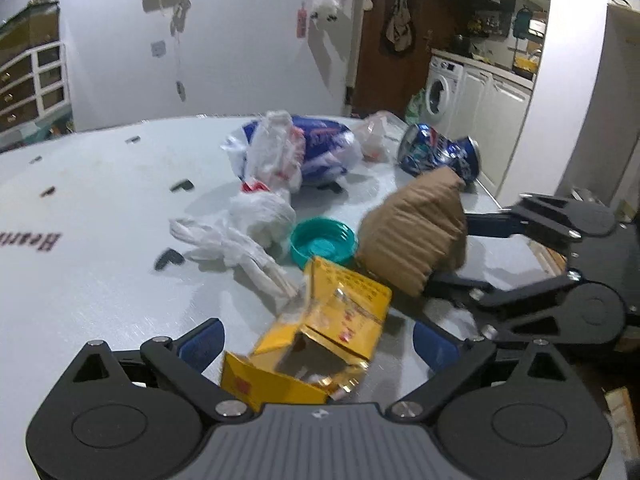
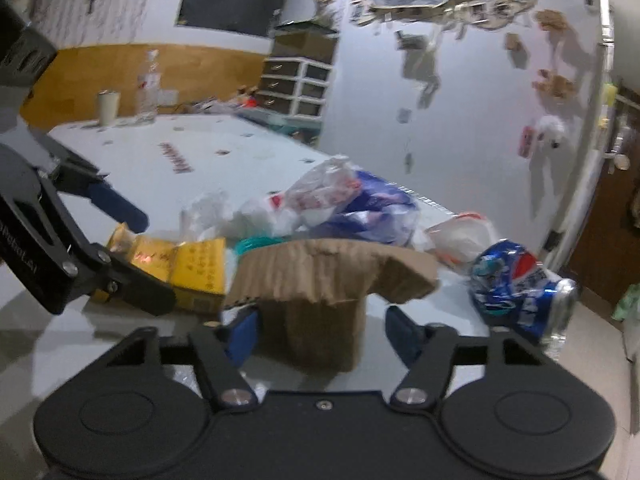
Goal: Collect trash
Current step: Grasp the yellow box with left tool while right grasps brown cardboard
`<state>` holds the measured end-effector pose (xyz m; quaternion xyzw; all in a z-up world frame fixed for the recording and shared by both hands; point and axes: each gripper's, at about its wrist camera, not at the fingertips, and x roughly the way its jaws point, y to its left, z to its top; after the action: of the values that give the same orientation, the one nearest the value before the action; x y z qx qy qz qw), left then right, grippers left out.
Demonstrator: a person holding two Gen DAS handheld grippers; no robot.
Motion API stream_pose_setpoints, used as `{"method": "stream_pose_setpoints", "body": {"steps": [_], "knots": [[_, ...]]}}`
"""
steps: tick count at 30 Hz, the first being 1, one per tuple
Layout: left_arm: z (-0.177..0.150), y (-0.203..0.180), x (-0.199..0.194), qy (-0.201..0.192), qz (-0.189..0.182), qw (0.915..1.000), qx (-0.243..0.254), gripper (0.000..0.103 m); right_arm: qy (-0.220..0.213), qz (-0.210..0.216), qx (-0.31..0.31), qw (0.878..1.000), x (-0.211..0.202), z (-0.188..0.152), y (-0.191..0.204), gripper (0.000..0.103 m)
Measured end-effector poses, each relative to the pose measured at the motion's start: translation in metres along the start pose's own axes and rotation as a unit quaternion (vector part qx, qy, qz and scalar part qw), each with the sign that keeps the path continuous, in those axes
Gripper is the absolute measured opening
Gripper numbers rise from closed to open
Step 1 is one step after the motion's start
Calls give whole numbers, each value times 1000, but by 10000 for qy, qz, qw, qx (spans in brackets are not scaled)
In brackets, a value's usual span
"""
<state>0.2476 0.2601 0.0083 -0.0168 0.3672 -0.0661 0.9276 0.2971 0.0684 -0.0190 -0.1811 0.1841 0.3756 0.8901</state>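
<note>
A torn yellow carton (image 1: 320, 340) lies on the white table (image 1: 100, 280) between the wide-open fingers of my left gripper (image 1: 318, 344); it also shows in the right wrist view (image 2: 188, 268). A brown cardboard piece (image 2: 320, 280) sits between the open fingers of my right gripper (image 2: 320, 332), not clamped; it also shows in the left wrist view (image 1: 416, 232). Behind lie a teal lid (image 1: 322, 244), white plastic bags (image 1: 256, 216), a blue-and-white bag (image 1: 320, 148) and a crushed blue can (image 1: 440, 156), which also shows in the right wrist view (image 2: 520, 284).
The table's right edge (image 2: 500, 332) drops to the floor just past the can. A cup (image 2: 109, 107) and a clear bottle (image 2: 147, 88) stand at the table's far end. A washing machine (image 1: 440, 88) and cabinets stand beyond.
</note>
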Motion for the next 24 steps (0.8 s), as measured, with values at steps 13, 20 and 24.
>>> {"method": "stream_pose_setpoints", "body": {"steps": [13,20,24], "knots": [[-8,-27,-21,123,-555,9984,-51,96,-194,23,688,9974,-31,-16,-20,43],[12,-25,2,218,10,9985,-509,91,-194,18,957,9952,-47,-24,-28,41],[14,-32,17,413,261,9979,-436,82,-128,103,960,9952,-52,-28,-30,41]]}}
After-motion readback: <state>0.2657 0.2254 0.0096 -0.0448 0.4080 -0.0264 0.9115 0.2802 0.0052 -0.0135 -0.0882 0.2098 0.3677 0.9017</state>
